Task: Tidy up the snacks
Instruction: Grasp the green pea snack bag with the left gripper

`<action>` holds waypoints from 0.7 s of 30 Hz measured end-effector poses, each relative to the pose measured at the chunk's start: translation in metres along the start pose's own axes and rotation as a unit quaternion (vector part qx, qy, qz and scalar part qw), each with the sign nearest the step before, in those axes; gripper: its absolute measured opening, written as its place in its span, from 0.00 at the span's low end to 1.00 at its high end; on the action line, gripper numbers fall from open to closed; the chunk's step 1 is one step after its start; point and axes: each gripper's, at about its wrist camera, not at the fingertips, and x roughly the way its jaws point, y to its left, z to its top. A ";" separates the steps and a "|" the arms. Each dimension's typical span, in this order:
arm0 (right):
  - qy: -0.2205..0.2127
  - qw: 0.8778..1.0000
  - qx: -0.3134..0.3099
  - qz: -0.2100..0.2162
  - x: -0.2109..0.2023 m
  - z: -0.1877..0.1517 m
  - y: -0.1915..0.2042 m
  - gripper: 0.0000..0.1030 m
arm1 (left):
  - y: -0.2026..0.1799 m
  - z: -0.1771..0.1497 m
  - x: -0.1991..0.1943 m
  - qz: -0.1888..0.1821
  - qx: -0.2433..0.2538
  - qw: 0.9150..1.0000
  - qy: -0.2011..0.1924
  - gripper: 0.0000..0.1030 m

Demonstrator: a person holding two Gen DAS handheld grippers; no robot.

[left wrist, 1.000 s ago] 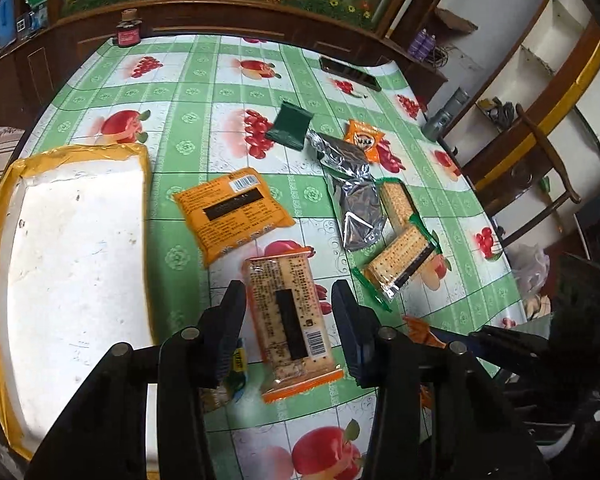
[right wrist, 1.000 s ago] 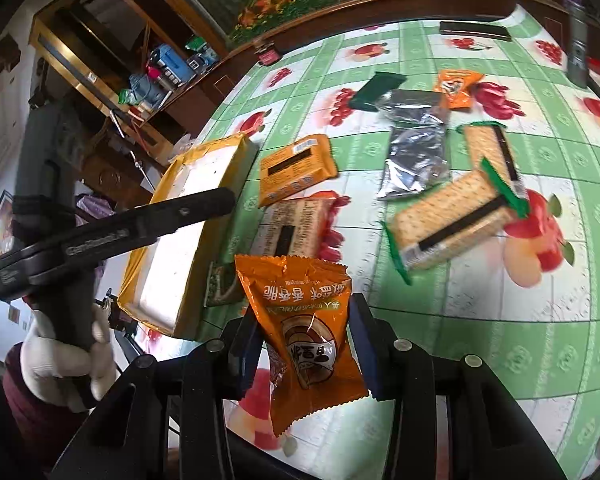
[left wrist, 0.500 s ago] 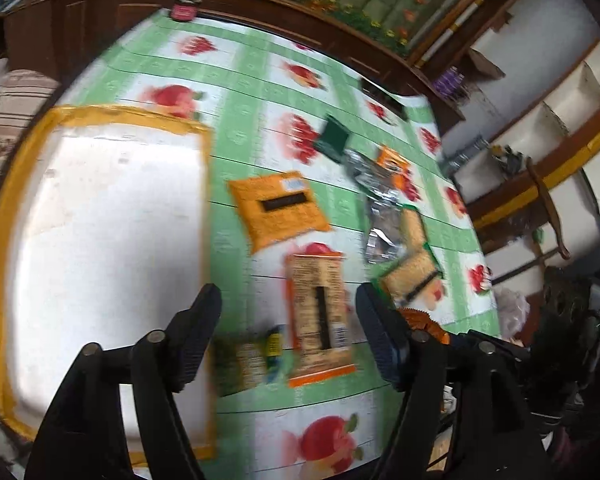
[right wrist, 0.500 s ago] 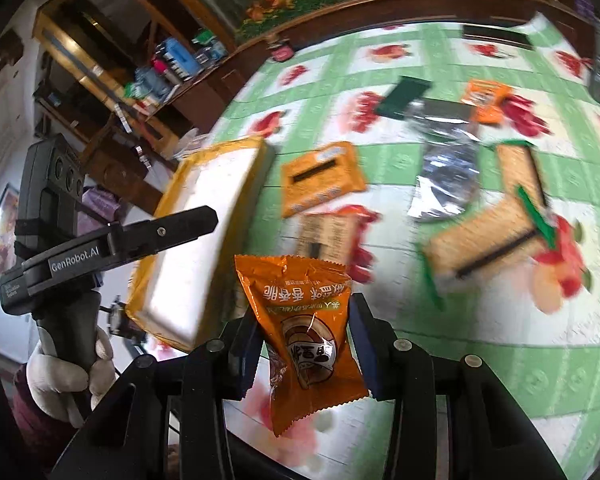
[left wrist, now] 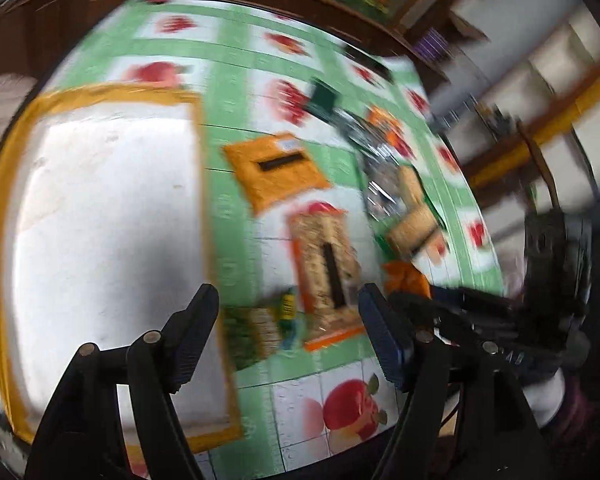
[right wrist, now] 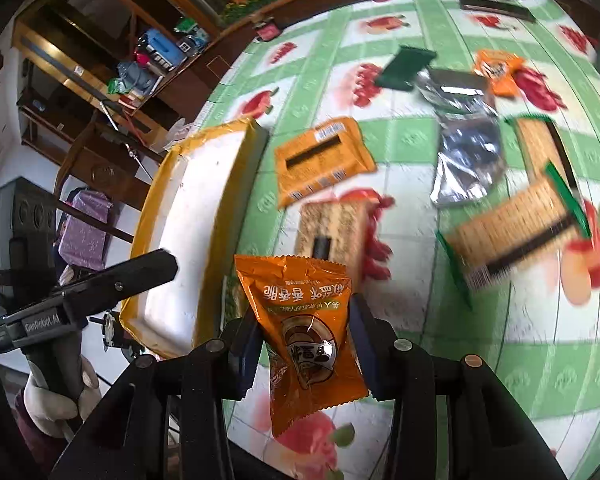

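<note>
My right gripper (right wrist: 306,316) is shut on a small orange snack bag (right wrist: 304,344), holding it above the near table edge, right of the yellow-rimmed white tray (right wrist: 196,216). My left gripper (left wrist: 287,296) stands open with nothing between its fingers, over the tray's right rim (left wrist: 198,160). Below it a small green packet (left wrist: 256,334) lies on the cloth against that rim. Beside the packet lies a long biscuit pack (left wrist: 324,264) with an orange end. The held orange bag (left wrist: 406,278) shows just right of my left gripper. The left wrist view is blurred.
On the green fruit-print cloth lie an orange flat pack (right wrist: 322,160), a silver bag (right wrist: 472,160), two green-trimmed cracker packs (right wrist: 516,228), a dark green packet (right wrist: 406,66) and a small orange packet (right wrist: 498,70). A gloved hand (right wrist: 56,404) holds the left gripper. Shelves stand left.
The left gripper's jaws have spread wide and it has swung over the tray's rim; the small green packet now lies on the cloth. The right gripper has drifted toward the tray with its bag.
</note>
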 end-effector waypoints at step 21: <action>-0.045 0.998 0.041 -0.013 -0.033 -0.025 -0.027 0.41 | -0.046 -0.019 0.079 0.118 0.264 0.940 0.180 0.36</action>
